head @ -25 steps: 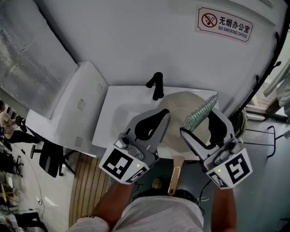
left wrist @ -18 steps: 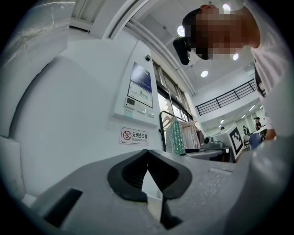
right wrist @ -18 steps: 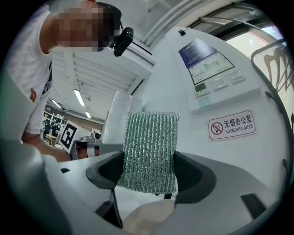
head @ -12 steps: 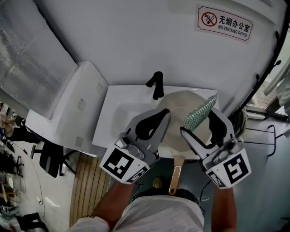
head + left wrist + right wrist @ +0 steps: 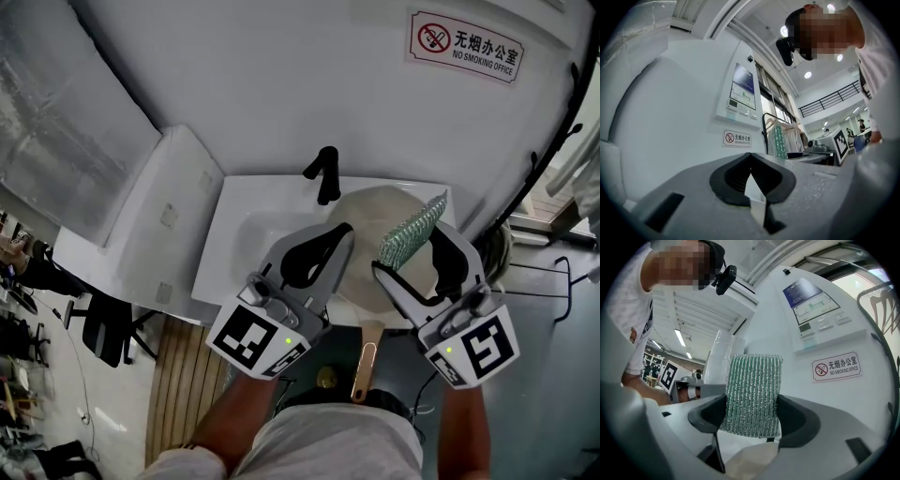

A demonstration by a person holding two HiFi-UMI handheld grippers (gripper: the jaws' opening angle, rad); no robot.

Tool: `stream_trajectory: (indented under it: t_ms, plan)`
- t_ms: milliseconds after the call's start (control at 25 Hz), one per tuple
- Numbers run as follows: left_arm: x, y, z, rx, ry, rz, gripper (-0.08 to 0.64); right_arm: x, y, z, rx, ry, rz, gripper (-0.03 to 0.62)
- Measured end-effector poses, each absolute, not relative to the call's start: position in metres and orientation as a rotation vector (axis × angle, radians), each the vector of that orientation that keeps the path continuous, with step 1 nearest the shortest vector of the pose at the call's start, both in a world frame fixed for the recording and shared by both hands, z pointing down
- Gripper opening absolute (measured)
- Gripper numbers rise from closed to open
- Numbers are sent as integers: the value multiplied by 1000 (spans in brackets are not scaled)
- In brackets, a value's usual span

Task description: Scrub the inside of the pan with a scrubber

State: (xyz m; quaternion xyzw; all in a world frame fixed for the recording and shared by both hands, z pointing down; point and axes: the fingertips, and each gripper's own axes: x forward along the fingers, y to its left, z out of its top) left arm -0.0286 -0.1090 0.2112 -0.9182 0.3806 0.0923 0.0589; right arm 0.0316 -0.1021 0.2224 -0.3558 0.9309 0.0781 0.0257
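Note:
A cream pan lies in the white sink, its wooden handle pointing toward me. My right gripper is held above the pan's right side, shut on an upright green ribbed scrubber. In the right gripper view the scrubber stands clamped between both pads of that gripper, with the cream pan below. My left gripper hovers over the pan's left edge, shut and empty; in its own view the left gripper's tips meet with nothing between them.
A black faucet rises at the back of the sink. A no-smoking sign hangs on the white wall. A white counter slopes off to the left, with wooden floor slats below it.

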Motion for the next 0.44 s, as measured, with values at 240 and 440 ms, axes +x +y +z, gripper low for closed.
stream_trajectory:
  t_ms: [240,440]
  plan:
    - [-31,-110,214,-2786,1152,270,15,29,-103,224,-1100,2877,239,344]
    - [-31,-111,214,-2792,1153,262,15,30,-105,224,-1106,2878,235,344]
